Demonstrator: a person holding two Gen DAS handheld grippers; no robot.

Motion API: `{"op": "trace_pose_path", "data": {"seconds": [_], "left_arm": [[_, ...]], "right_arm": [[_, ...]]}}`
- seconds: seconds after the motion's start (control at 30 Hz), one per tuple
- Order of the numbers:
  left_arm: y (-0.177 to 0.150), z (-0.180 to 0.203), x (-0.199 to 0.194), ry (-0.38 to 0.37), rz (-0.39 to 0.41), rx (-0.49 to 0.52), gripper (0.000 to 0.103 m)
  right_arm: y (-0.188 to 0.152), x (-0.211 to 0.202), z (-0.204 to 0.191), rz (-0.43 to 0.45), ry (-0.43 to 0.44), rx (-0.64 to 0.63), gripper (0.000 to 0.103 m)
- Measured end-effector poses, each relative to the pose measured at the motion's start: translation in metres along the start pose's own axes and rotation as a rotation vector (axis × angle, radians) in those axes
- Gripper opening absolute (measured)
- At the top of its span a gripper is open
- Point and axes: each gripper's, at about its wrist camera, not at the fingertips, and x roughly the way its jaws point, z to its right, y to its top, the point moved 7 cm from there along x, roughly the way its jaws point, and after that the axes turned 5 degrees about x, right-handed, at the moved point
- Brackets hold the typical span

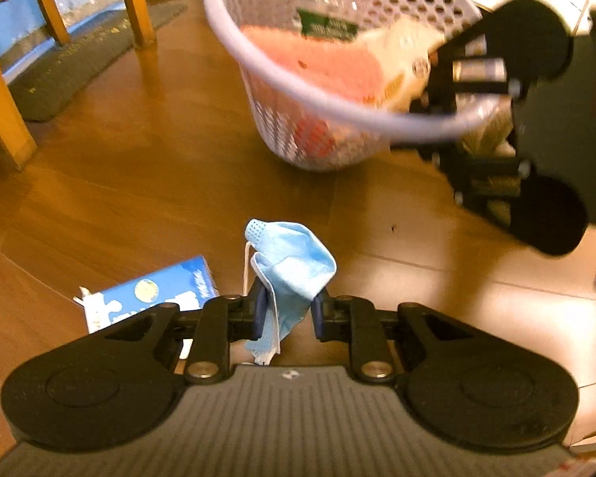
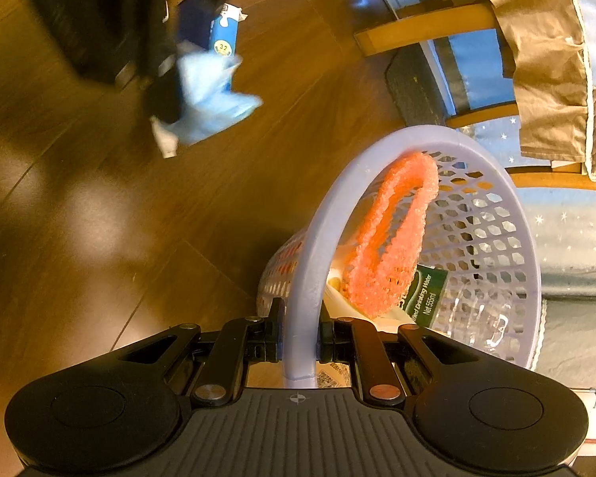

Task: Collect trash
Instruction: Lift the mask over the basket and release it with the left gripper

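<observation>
Above the wooden floor (image 1: 139,183), left gripper (image 1: 286,310) clamps a crumpled blue face mask (image 1: 290,258); right gripper (image 2: 300,338) pinches the perforated lilac plastic basket (image 2: 476,214) rim, tilting it to receive.

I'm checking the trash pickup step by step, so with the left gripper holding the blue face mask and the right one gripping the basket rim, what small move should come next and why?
Probably carry the face mask across toward the basket opening. The left gripper is pinching the mask, which looks clear of the floor, while the right gripper holds the rim and tilts the basket toward the mask.

Warm, dim indoor light glares off the floor (image 2: 95,214); fisheye edges bend, motion blur.
</observation>
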Motion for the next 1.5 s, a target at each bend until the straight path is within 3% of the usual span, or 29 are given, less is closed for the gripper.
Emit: {"op": "trace_pose_path", "data": {"seconds": [0.53,0.83,1.13,1.5], "left_arm": [[0.036,-0.015,-0.096,0.06,0.067,0.041,0.018],[0.073,-0.035,-0.133,0.089,0.15,0.022,0.018],[0.126,-0.027,-0.137,0.046,0.223,0.063,0.018],[0.175,0.007,-0.112,-0.044,0.268,0.155,0.018]], "right_arm": [[-0.001,-0.001,0.0,-0.001,-0.003,0.003,0.01],[-0.001,-0.002,0.001,-0.001,0.001,0.008,0.01],[-0.001,-0.002,0.001,0.001,0.003,0.01,0.01],[0.0,-0.004,0.004,0.003,0.014,0.03,0.01]]}}
